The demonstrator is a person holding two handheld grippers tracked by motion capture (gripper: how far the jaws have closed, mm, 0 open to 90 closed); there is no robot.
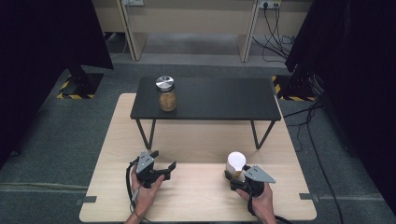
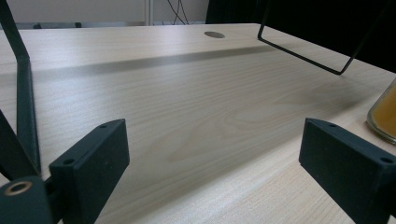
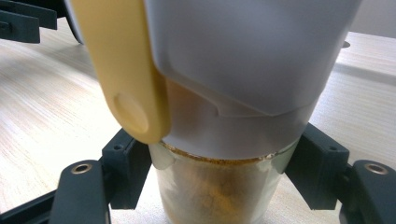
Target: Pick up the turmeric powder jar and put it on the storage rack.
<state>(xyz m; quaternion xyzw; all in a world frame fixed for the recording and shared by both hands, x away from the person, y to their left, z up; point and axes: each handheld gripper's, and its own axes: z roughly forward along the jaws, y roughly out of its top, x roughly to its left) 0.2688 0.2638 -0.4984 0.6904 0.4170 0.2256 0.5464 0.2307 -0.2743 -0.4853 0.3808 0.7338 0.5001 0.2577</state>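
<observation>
Right tool (image 1: 235, 173), held in the person's right hand (image 1: 258, 200), is closed on the glass body of a spice jar (image 1: 236, 164) with a white cap; in the right gripper view the two black jaws press the glass from either side, just below the cap (image 3: 243, 70). The jar stands upright, its long axis vertical and the capped end pointing up, at the near right of the light wooden tabletop (image 1: 196, 149). A yellow flip tab (image 3: 123, 65) hangs down one side of the cap. Left tool (image 1: 164, 167) rests low over the near left of the tabletop, jaws spread wide with nothing between them. On the small black raised table (image 1: 215, 100) farther back stands a second jar (image 1: 166, 94) with a silver lid, well apart from both tools.
</observation>
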